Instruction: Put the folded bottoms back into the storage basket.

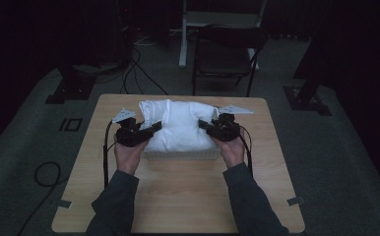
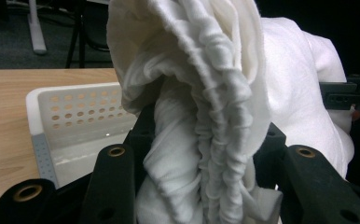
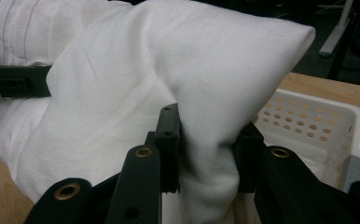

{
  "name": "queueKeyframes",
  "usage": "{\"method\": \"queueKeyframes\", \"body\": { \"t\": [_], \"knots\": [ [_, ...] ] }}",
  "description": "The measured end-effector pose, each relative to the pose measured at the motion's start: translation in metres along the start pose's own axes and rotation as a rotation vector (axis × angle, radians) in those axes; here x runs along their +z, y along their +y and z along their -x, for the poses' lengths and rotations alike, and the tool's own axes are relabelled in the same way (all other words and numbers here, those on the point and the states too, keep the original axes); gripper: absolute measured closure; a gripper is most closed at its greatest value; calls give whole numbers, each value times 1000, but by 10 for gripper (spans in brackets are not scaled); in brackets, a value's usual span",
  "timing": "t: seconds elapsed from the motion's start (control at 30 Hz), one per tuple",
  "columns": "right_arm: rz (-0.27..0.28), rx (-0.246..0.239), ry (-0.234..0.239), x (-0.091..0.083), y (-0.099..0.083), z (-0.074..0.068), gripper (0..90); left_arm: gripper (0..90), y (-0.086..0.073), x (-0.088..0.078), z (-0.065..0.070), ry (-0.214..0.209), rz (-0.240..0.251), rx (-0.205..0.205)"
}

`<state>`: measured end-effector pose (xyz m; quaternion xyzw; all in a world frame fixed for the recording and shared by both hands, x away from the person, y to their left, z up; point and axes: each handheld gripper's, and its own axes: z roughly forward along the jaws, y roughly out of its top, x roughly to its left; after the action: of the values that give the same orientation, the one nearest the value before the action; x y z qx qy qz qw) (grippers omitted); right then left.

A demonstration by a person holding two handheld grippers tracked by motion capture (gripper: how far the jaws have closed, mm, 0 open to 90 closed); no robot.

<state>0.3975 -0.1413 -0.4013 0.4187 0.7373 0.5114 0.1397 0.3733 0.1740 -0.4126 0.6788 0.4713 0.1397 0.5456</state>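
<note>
White pillow (image 1: 178, 125) sits bunched over the white basket (image 1: 178, 154) at mid-table, its long axis running side to side between the hands; left gripper (image 1: 151, 130) pinches its gathered end, right gripper (image 1: 205, 126) clamps the opposite corner, both equally near

A bulky white cloth bundle (image 1: 178, 125) sits heaped over a white perforated basket (image 1: 178, 154) at mid-table, spilling above its rim. The fabric looks soft and thick, puffed up like a pillow. On one side its edge is gathered into tight ruffled pleats (image 2: 215, 116), bunched upright. On the other side the cloth is smooth, pinched into a deep fold (image 3: 206, 154). The basket's holed wall (image 3: 304, 116) shows behind it.
</note>
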Motion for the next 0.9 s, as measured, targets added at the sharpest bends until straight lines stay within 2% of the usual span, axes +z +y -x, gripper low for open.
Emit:
{"method": "queueKeyframes", "body": {
  "t": [0.9],
  "knots": [
    [-33,2,-45,13,4,13,704,551,6,21,-6,16,-26,-17]
  ]
}}
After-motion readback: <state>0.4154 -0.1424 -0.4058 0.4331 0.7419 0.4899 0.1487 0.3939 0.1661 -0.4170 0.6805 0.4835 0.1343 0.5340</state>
